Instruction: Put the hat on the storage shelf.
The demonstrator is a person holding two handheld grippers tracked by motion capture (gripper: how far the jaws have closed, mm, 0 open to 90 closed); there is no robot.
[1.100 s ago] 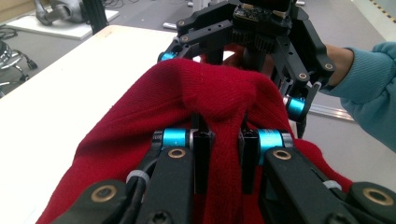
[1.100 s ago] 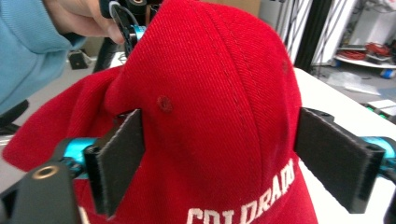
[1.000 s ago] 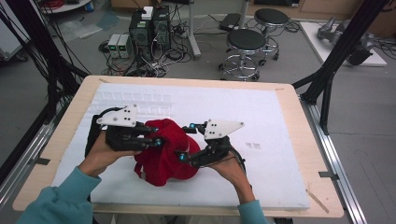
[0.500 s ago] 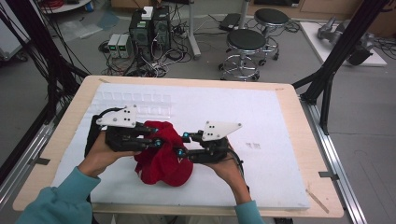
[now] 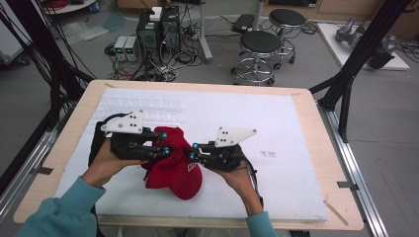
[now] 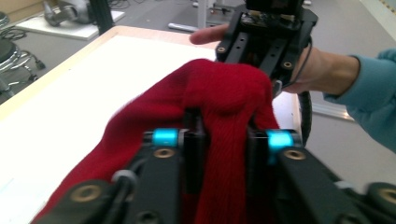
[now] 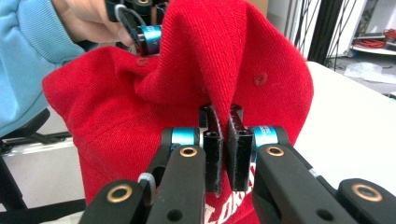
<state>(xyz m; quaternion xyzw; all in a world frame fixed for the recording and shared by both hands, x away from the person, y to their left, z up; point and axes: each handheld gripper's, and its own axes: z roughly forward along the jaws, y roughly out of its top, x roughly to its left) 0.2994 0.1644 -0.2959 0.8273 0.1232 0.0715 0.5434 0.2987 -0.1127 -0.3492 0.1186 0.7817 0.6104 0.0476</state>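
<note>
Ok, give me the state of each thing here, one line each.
Cap: red, crumpled, pinched from both sides, its lower part on the table.
Left gripper: shut on the cap, a thick fold between its jaws.
Right gripper: shut on the cap, a thin fold between its jaws.

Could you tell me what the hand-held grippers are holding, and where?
Both pinch the red cap: left hand-held gripper and right hand-held gripper each clamp a fabric fold.

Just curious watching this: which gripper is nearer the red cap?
Neither: both touch it. The left gripper pinches a fold of the red cap at its left side; the right gripper pinches its right.
</note>
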